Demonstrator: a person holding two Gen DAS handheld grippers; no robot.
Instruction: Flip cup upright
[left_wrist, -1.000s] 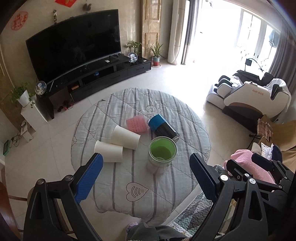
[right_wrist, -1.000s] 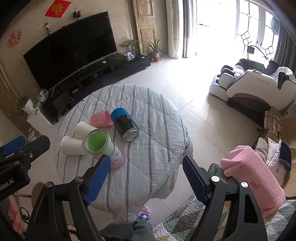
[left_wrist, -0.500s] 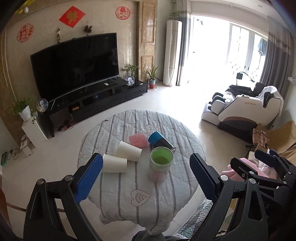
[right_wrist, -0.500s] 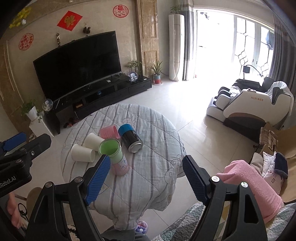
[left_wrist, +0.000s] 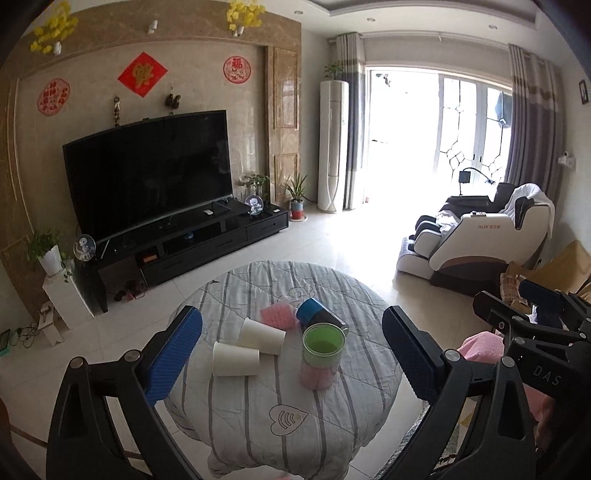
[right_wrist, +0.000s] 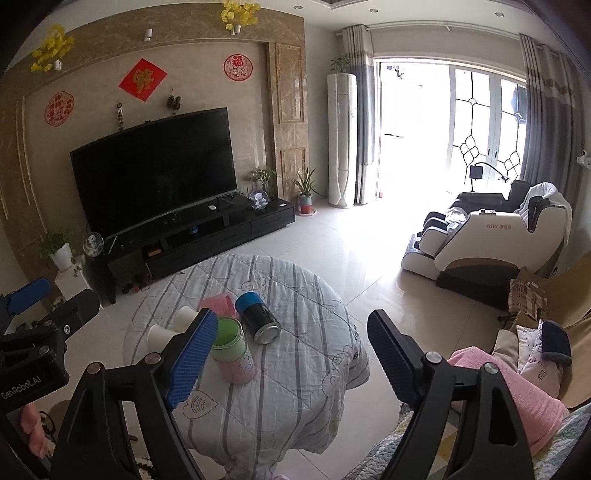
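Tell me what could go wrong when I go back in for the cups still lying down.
The two white paper cups touch; gripping one may roll the other. The upright green-rimmed cup stands close beside them, so a wide-open left gripper could knock it over. The blue-capped black cup could roll on the soft quilt.

On the round tabletop (left_wrist: 258, 406), an upright cup (left_wrist: 320, 355) stands near the centre. At its 9 o'clock a paper cup (left_wrist: 235, 359) lies on its side, with a second paper cup (left_wrist: 261, 335) lying just behind it at 10 o'clock. A ribbed cup (left_wrist: 277, 316) lies at 11 o'clock, and a can (left_wrist: 320, 318) lies on its side at 12 o'clock, just beside the ribbed cup. Beyond the tabletop, the television (left_wrist: 147, 173) stands at 11 o'clock and the massage chair (left_wrist: 480, 236) at 2 o'clock.
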